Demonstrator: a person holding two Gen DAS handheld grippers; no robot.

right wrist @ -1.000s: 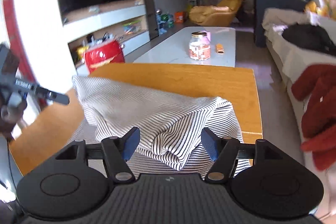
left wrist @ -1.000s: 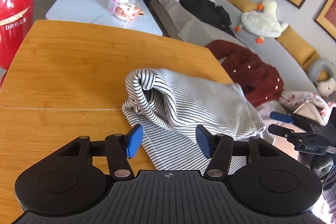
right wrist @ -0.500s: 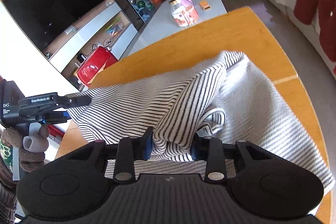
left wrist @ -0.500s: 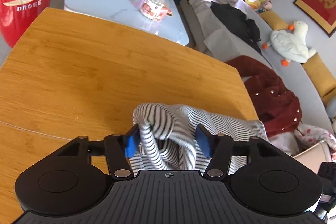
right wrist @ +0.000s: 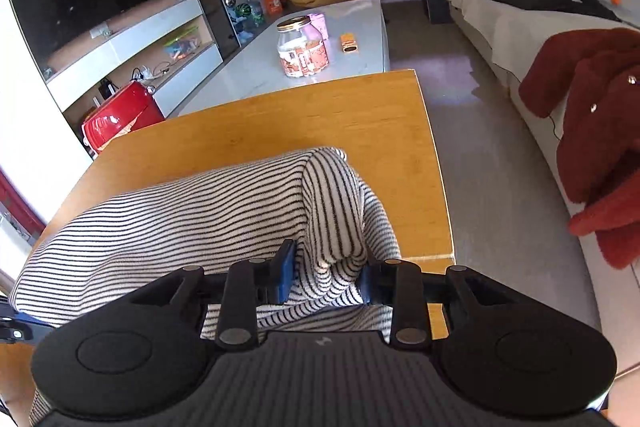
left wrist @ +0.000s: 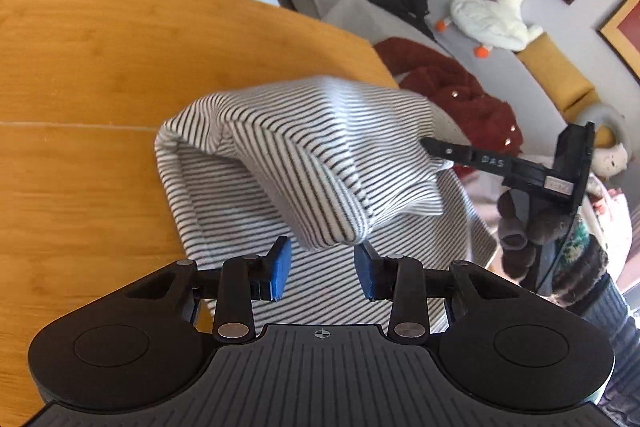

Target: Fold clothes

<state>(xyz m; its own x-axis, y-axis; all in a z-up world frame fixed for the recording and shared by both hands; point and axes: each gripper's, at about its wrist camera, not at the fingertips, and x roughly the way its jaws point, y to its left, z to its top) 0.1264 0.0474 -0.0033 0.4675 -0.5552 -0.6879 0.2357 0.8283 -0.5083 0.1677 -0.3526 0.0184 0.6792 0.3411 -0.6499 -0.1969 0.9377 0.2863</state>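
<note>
A black-and-white striped garment [left wrist: 288,163] lies on the wooden table [left wrist: 80,67], with its upper layer lifted into a fold. My left gripper [left wrist: 322,269] has a thick corner of the striped cloth between its blue pads, jaws partly closed on it. My right gripper [right wrist: 326,277] is also closed on a bunched fold of the same garment [right wrist: 200,219]. In the left wrist view the right gripper [left wrist: 444,151] shows at the right, its fingers at the cloth's other edge. The lower layer rests flat on the table.
A sofa [left wrist: 360,7] to the right holds a red fluffy coat [left wrist: 452,87], dark clothes and a plush goose [left wrist: 488,15]. A low white table [right wrist: 320,39] with a jar [right wrist: 300,47] stands beyond the wooden table. A red appliance [right wrist: 120,115] sits at the left.
Both grippers closed on the striped garment and lifted its upper layer. The raised fold now hangs between them above the lower layer.
</note>
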